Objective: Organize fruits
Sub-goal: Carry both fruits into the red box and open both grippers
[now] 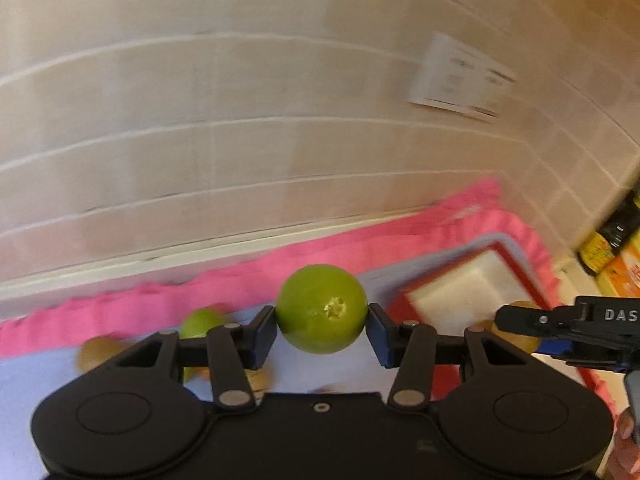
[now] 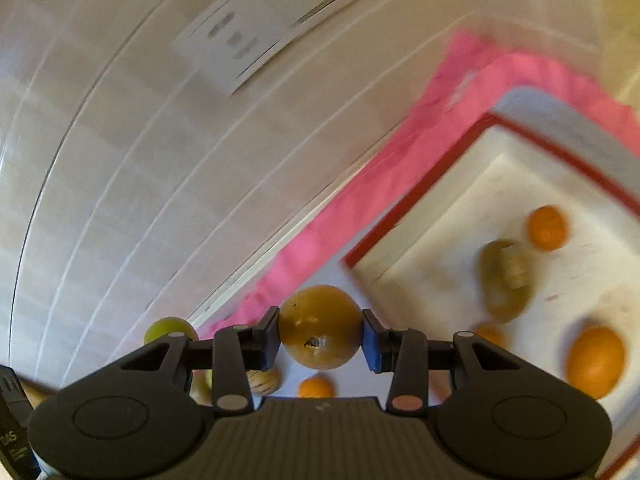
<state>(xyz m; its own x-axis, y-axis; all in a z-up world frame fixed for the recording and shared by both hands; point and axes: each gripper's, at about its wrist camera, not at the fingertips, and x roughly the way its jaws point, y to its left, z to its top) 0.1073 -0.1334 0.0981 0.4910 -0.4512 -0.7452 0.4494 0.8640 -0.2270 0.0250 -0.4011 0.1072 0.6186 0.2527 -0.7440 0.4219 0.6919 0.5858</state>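
While 2 grippers hold 1 fruit each: lime (image 1: 321, 309); brownish orange (image 2: 320, 327).

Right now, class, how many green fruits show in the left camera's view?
2: the held fruit in the left gripper, the other fruit on the mat beyond. Others may be hidden.

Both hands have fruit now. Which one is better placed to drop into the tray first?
Probably right. Its gripper holds the brown fruit just beside the red-rimmed tray. The left gripper, with the green lime, looks farther away.
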